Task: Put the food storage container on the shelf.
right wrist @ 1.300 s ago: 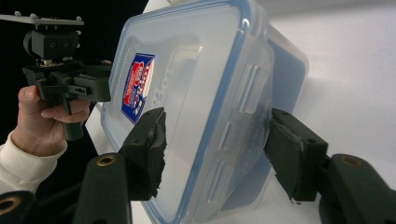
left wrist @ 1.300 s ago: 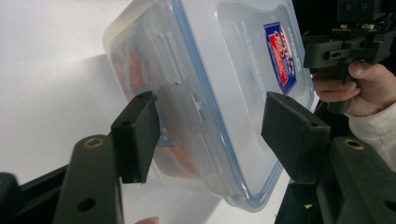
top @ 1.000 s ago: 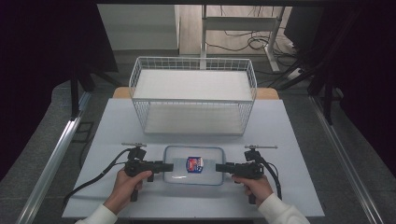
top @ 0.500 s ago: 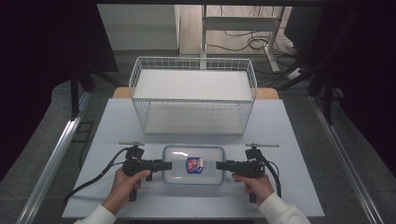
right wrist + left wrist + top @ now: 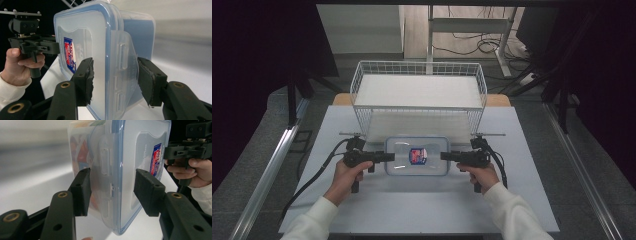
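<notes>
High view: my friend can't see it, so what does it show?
Two hands hold grippers, left and right, at the ends of a clear box with a blue-rimmed lid on a white table. A white wire basket sits behind it.

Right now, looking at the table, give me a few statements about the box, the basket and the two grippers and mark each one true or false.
1. The plastic box lies inside the wire basket. False: it is on the white table, in front of the basket.
2. The left gripper and the right gripper are at opposite short ends of the box. True.
3. The box's lid is off. False: the blue-rimmed lid is on.
4. In each gripper view, the jaws straddle a side latch with a gap. True.
5. A red-and-blue label is on the lid. True.
</notes>
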`<action>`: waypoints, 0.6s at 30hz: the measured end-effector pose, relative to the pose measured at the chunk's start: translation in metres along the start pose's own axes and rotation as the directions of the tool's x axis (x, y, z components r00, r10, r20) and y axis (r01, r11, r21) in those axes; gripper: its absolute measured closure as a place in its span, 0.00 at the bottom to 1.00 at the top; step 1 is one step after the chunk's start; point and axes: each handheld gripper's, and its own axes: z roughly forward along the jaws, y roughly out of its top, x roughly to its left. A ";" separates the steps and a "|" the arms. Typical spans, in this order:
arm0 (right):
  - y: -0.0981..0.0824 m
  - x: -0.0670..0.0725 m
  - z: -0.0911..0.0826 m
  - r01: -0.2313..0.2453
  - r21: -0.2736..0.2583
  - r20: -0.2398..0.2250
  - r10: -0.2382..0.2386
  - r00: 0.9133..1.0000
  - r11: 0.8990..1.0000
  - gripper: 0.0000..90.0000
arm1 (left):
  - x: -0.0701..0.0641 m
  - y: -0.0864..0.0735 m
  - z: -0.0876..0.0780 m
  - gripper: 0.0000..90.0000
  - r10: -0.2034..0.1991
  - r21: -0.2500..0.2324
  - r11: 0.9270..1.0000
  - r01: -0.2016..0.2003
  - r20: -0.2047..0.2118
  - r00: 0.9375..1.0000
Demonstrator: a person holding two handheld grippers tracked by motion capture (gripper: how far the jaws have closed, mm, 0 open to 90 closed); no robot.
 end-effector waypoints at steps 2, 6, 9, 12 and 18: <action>0.004 -0.003 0.003 0.006 -0.005 0.001 -0.006 1.000 1.000 0.54 | 0.004 0.004 0.002 0.54 0.002 0.000 1.000 -0.002 -0.003 1.000; 0.020 -0.017 0.013 0.011 -0.017 0.001 -0.011 1.000 1.000 0.54 | 0.015 0.019 0.011 0.54 0.007 -0.004 1.000 -0.007 -0.011 1.000; 0.025 -0.023 0.017 -0.001 -0.022 0.003 0.001 1.000 1.000 0.54 | 0.019 0.022 0.013 0.54 0.005 -0.003 1.000 -0.005 -0.013 1.000; 0.026 -0.025 0.021 0.001 -0.019 0.010 -0.001 1.000 1.000 0.54 | 0.025 0.025 0.016 0.53 -0.008 0.004 1.000 0.008 -0.018 1.000; 0.029 -0.029 0.028 0.002 -0.011 0.024 -0.002 1.000 1.000 0.54 | 0.031 0.026 0.020 0.52 -0.021 0.010 1.000 0.021 -0.026 0.999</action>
